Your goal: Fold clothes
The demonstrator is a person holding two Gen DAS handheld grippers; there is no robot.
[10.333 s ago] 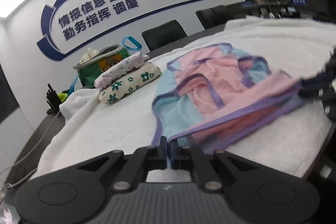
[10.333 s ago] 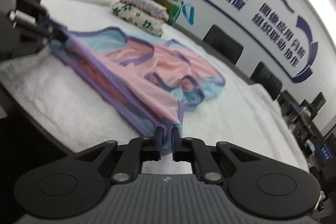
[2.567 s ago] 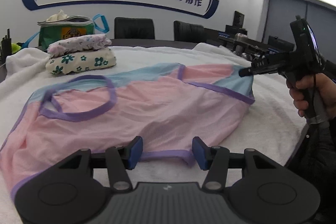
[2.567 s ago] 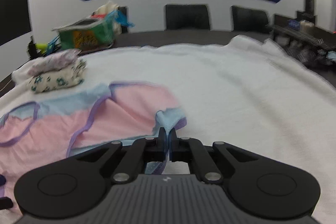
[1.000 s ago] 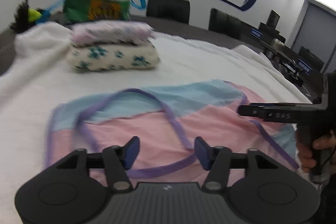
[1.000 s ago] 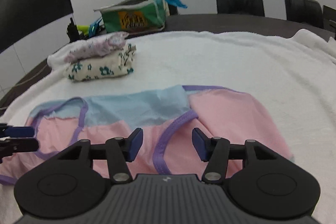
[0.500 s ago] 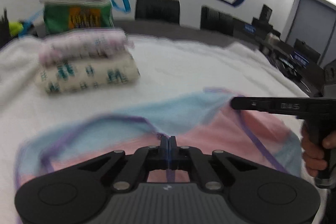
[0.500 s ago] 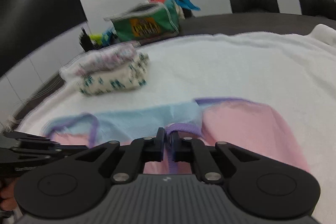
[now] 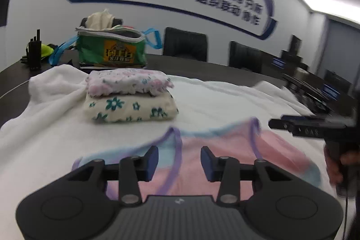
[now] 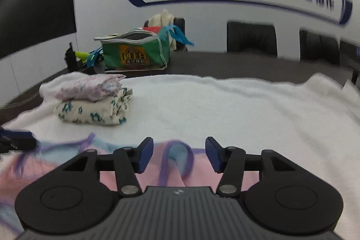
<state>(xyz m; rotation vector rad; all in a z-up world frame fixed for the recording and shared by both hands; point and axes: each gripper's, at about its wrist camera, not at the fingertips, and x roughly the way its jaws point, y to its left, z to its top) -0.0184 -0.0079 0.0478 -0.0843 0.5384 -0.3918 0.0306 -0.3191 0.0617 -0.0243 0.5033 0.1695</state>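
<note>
A pink and light-blue garment with purple trim (image 9: 225,150) lies folded on the white towel (image 9: 213,100), close in front of both grippers. My left gripper (image 9: 179,162) is opening, its blue pads apart above the garment's purple strap, gripping nothing. In the right wrist view the garment (image 10: 177,163) lies under my right gripper (image 10: 179,154), whose jaws are also opening with only a raised loop of purple trim below the gap. The right gripper (image 9: 290,126) shows at the right edge of the left wrist view, held by a hand (image 9: 346,165).
Two folded floral garments (image 9: 129,96) are stacked on the towel at the back left. Behind them on the dark table stands a green bag (image 9: 110,48) stuffed with clothes. Black chairs (image 9: 184,44) line the far side. Black handsets (image 9: 33,53) stand at the far left.
Half a second ago both grippers were shut on the garment's purple-trimmed edge; now both have let go and stand apart. Both have lifted, and the garment lies lower in each view.
</note>
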